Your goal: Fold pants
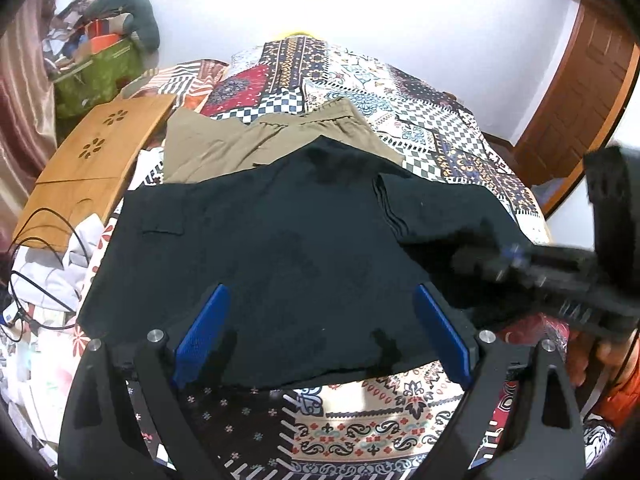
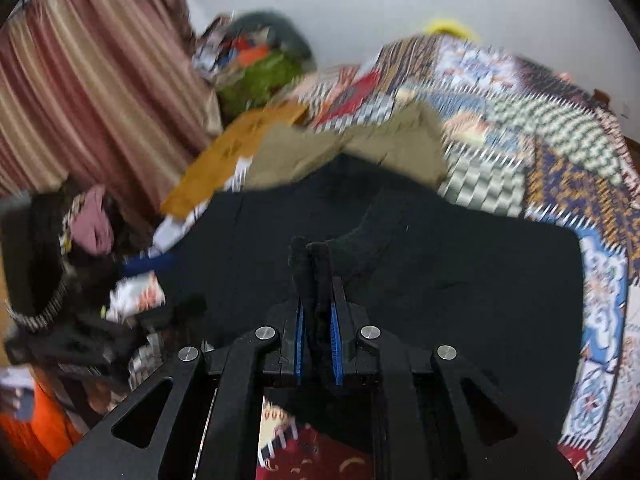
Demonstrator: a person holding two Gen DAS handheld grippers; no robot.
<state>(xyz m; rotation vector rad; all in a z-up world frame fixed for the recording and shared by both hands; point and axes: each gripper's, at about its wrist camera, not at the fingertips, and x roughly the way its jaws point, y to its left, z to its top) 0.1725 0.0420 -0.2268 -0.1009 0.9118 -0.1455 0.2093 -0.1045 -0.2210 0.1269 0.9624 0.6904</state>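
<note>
Black pants (image 1: 272, 248) spread flat on the patterned bedspread (image 1: 400, 104) — one fold lifted.
Right tongs (image 2: 316, 264) are clamped on a bunched black fold at the picture's centre; left tongs (image 1: 320, 312) stand spread above the near hem, empty. Olive garment (image 1: 224, 144) lies at 12 o'clock beyond the pants — wooden tray (image 1: 88, 168) at 10 o'clock.
</note>
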